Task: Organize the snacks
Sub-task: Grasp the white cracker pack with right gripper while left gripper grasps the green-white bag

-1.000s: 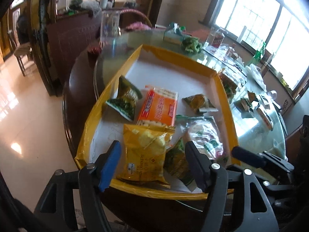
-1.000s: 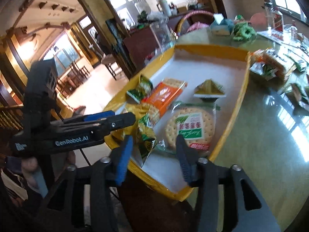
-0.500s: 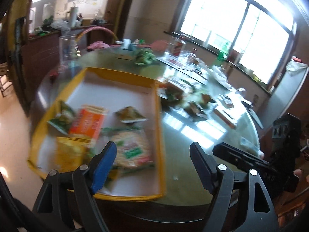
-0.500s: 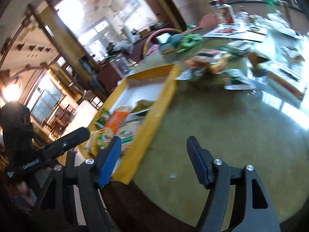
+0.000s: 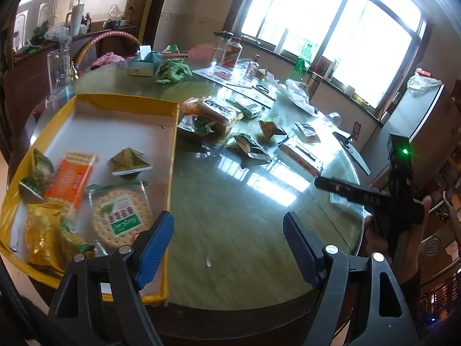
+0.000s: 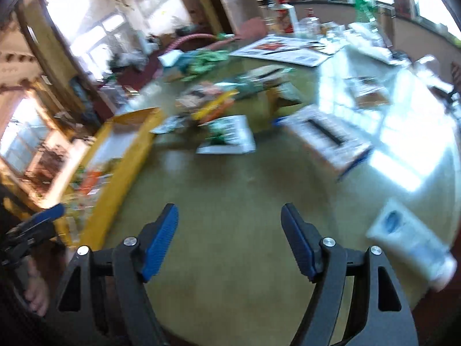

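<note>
A yellow-rimmed tray [image 5: 173,155] sits at the table's left and holds several snacks: a round cracker pack [image 5: 121,216], an orange biscuit pack [image 5: 70,178], a yellow chip bag [image 5: 43,236] and a small triangular pack [image 5: 128,163]. More loose snack packs [image 5: 219,115] lie on the glass table beyond the tray. My left gripper [image 5: 227,239] is open and empty above the table's near edge, right of the tray. My right gripper [image 6: 230,236] is open and empty over bare tabletop; its view is blurred. The tray [image 6: 126,155] shows at its left.
The round glass table [image 5: 245,201] carries a tissue box [image 5: 141,67], a green cloth [image 5: 173,70], bottles [image 5: 229,53], papers and a plastic bag [image 5: 296,92] at the back. A white packet [image 6: 412,239] lies near the right edge. A tall glass [image 5: 57,69] stands behind the tray.
Both grippers have swung right, away from the tray and toward the loose snacks on the table. Both stay open and empty.
</note>
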